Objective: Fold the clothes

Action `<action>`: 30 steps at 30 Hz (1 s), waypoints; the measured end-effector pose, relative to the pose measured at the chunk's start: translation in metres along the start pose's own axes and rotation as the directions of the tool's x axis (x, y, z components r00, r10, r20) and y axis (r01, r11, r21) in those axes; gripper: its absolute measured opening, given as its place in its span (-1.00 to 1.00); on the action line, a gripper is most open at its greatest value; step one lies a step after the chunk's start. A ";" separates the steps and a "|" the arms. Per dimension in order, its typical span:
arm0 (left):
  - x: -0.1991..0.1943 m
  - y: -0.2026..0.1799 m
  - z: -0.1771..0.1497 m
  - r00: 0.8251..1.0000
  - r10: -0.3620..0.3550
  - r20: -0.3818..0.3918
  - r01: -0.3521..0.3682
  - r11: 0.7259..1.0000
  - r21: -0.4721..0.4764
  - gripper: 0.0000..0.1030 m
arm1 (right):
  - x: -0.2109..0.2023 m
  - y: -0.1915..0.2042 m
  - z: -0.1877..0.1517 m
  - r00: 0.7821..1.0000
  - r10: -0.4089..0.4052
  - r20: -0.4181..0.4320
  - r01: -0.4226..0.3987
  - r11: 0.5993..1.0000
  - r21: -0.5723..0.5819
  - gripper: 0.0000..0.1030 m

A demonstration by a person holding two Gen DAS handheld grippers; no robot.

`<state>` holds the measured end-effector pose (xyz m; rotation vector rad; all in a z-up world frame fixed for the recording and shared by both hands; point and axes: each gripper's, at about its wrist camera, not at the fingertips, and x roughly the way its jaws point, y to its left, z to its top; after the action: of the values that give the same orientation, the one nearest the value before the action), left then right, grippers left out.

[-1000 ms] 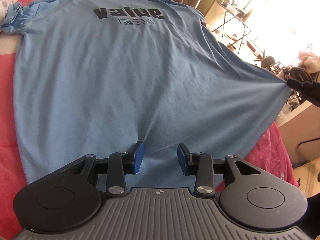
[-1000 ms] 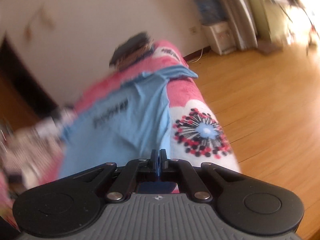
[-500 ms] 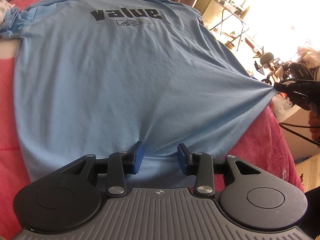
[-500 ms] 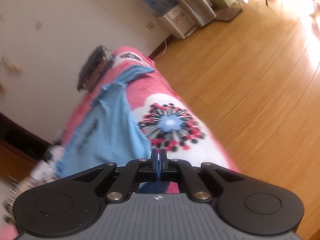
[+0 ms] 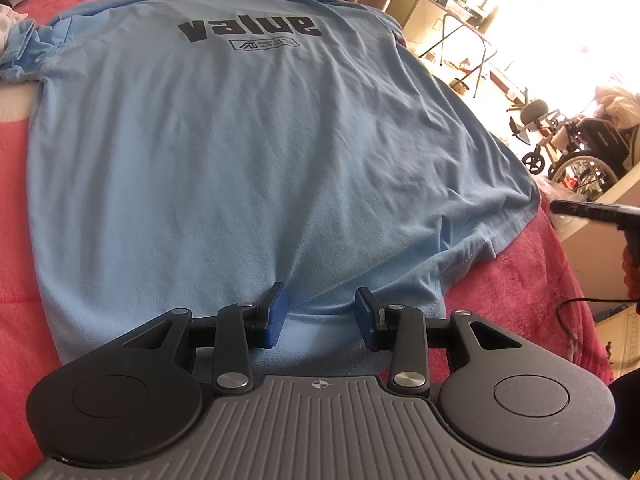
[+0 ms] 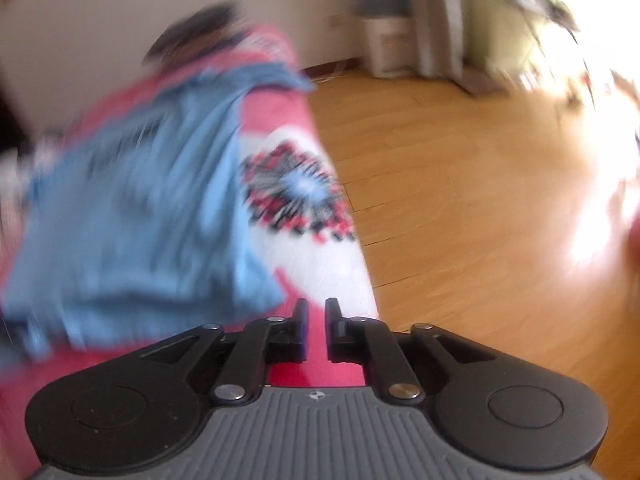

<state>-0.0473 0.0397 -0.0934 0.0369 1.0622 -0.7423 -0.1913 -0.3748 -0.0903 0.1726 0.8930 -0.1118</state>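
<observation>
A light blue cotton T-shirt [image 5: 224, 152] lies flat on the fuzzy red blanket [image 5: 532, 280], its print "value" far. The left gripper [image 5: 320, 306] hovers over the wrinkled hem, fingers wide apart. The right gripper [image 6: 316, 312] holds nothing, fingers slightly parted beside the shirt corner.

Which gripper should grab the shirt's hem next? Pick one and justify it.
Left. The left gripper is open right over the blue T-shirt hem; the right gripper, slightly open and empty, sits off the shirt's corner.
</observation>
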 end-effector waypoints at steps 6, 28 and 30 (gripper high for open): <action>-0.001 -0.001 0.000 1.000 0.007 -0.002 -0.007 1.000 0.000 -0.29 | 0.015 0.058 -0.016 0.989 -0.139 0.044 0.143 0.867 -0.478 -0.59; 0.000 -0.004 -0.002 1.000 0.024 0.004 -0.024 1.000 0.010 -0.28 | 0.010 0.088 -0.028 0.965 -0.089 0.247 0.244 0.657 -0.713 -0.52; 0.000 -0.004 -0.001 1.000 0.024 0.003 -0.024 1.000 0.012 -0.28 | 0.012 0.088 -0.028 0.964 -0.095 0.248 0.247 0.665 -0.705 -0.52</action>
<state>-0.0504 0.0373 -0.0928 0.0582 1.0528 -0.7270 -0.1904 -0.2838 -0.1074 -0.6814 0.6976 0.0631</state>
